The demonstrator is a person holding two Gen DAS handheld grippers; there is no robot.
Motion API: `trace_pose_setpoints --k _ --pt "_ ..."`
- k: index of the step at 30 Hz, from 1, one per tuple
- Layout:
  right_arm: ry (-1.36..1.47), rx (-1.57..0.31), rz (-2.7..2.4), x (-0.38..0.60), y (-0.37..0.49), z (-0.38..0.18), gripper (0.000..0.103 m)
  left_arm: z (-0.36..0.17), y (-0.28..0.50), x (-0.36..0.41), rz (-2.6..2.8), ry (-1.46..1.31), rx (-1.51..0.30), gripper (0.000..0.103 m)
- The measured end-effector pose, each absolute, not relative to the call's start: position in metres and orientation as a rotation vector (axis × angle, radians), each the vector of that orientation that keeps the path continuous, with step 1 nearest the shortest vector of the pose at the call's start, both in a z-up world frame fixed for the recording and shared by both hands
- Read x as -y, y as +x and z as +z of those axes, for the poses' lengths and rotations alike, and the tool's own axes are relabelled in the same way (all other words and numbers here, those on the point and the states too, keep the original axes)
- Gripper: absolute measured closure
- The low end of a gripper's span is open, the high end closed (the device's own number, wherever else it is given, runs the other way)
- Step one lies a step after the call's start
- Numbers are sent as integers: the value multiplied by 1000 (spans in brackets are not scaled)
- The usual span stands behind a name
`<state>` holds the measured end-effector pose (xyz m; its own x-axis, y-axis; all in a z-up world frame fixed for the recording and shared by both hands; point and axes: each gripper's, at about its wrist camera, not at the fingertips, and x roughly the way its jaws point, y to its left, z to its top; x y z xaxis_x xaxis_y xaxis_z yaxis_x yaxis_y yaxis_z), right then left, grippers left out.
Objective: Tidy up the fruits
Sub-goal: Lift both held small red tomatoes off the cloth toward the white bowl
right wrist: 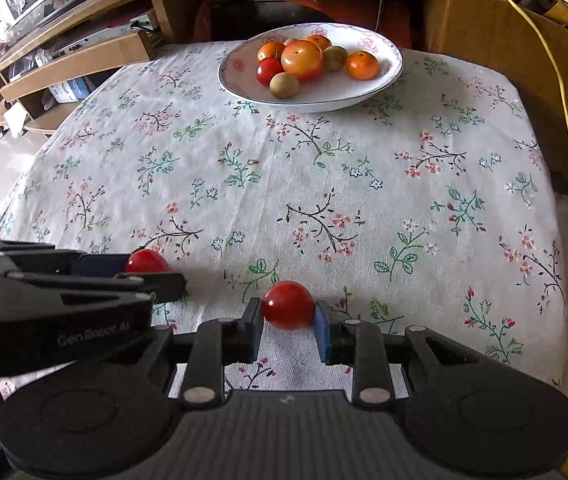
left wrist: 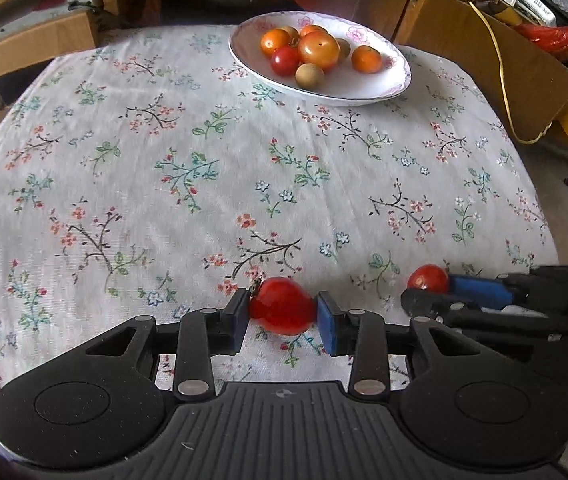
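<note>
Fruit sits clamped in both my claws at the near edge of the floral tablecloth [left wrist: 164, 140]: left gripper [left wrist: 283, 312] pinches a red heart-shaped fruit [left wrist: 282, 306], right gripper [right wrist: 289, 314] squeezes a red tomato [right wrist: 289, 305]. Far off, the white bowl [right wrist: 364, 88] holds other fruit.

You have two glossy red fruits at the near edge of the bench: a larger heart-shaped red fruit [left wrist: 283, 306] with a dark stem end, and a smaller round red fruit [right wrist: 289, 305] to its right. Far side: a white oval floral-rimmed dish [left wrist: 368, 84] holding orange, red and tan fruits.
</note>
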<state>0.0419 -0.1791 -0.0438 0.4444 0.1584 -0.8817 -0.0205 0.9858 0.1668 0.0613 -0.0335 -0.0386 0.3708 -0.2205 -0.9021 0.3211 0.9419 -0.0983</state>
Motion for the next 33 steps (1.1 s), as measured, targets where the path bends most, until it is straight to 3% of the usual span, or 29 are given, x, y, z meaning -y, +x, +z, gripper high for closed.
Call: trace_pose_setpoints --k 14,33 --pt "156 -1074 136 180 43 -30 74 -29 65 33 -406 77 -1154 60" --pt "297 -970 95 219 106 -5 74 -5 140 52 -445 -61 -1068 60"
